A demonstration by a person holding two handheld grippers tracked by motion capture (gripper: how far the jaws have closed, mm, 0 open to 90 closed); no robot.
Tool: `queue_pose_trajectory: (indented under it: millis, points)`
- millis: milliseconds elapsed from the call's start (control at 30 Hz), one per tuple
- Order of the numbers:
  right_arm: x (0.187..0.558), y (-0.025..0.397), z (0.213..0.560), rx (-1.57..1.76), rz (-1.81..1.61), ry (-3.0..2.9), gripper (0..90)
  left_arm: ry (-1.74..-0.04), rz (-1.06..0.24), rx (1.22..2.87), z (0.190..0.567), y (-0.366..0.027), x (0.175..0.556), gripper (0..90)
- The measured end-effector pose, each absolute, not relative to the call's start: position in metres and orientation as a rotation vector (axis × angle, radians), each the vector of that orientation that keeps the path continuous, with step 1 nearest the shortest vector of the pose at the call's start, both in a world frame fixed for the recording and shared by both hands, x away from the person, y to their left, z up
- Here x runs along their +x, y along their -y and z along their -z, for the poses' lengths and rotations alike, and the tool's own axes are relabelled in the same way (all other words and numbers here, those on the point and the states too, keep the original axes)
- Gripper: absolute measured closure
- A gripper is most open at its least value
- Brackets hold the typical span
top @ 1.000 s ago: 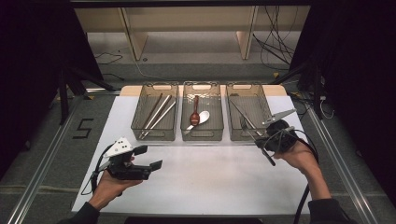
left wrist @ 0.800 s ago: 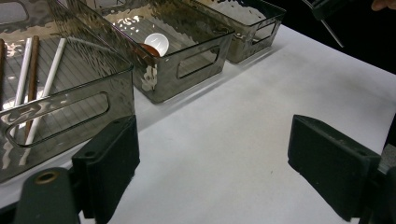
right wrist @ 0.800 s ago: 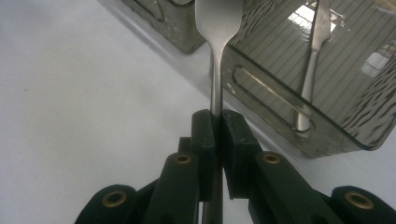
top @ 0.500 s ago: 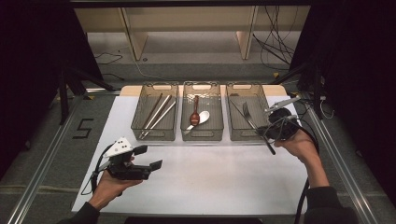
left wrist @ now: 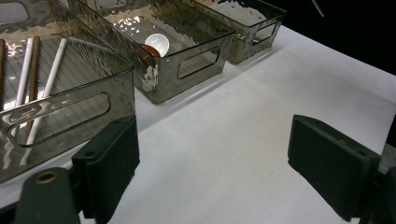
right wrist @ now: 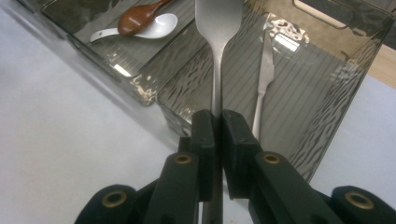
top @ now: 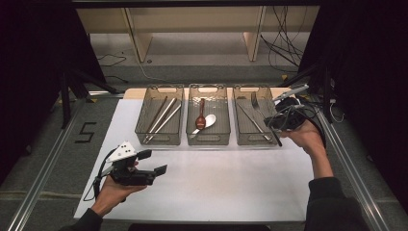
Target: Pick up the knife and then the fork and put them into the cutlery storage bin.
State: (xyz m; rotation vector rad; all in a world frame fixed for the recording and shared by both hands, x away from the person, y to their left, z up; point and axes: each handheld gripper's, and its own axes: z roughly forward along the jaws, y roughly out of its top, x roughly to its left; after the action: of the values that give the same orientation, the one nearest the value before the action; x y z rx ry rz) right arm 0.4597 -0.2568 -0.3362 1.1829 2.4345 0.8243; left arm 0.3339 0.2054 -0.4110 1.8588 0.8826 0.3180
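My right gripper (top: 271, 121) (right wrist: 217, 127) is shut on the handle of a metal fork (right wrist: 218, 28). The fork's head (top: 253, 100) reaches out over the right-hand clear bin (top: 240, 137) (right wrist: 327, 116). A metal knife (top: 252, 120) (right wrist: 263, 79) lies inside that bin. The middle bin (top: 208, 140) holds a brown spoon (top: 201, 120) (right wrist: 140, 16) and a white spoon (top: 208, 122) (left wrist: 156, 43). Several chopsticks (top: 161, 119) (left wrist: 32, 88) lie in the left bin (top: 159, 140). My left gripper (top: 154, 162) (left wrist: 219, 172) rests open over the white mat, with nothing between its jaws.
The three bins stand in a row at the far edge of the white mat (top: 216, 187). A taped number 5 (top: 86, 132) marks the table at the left. Metal rails (top: 38, 178) run along both sides, and cables (top: 284, 48) lie at the back right.
My right gripper has carried the fork away from the person and over the right bin. The left gripper has stayed where it was, open.
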Motion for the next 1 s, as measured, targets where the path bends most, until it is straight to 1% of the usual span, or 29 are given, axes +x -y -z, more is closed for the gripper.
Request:
queue_pose_trajectory:
  millis: [733,1000]
  points:
    - [0.489,0.248,0.323,1.222,-0.798,-2.405,84.7,-0.883,-0.317,1.855,0.411,-0.205,0.334,15.9]
    - [0.499,0.245,0.325,1.245,-0.780,-2.386,84.6,-0.882,-0.317,1.855,0.411,-0.205,0.334,15.9]
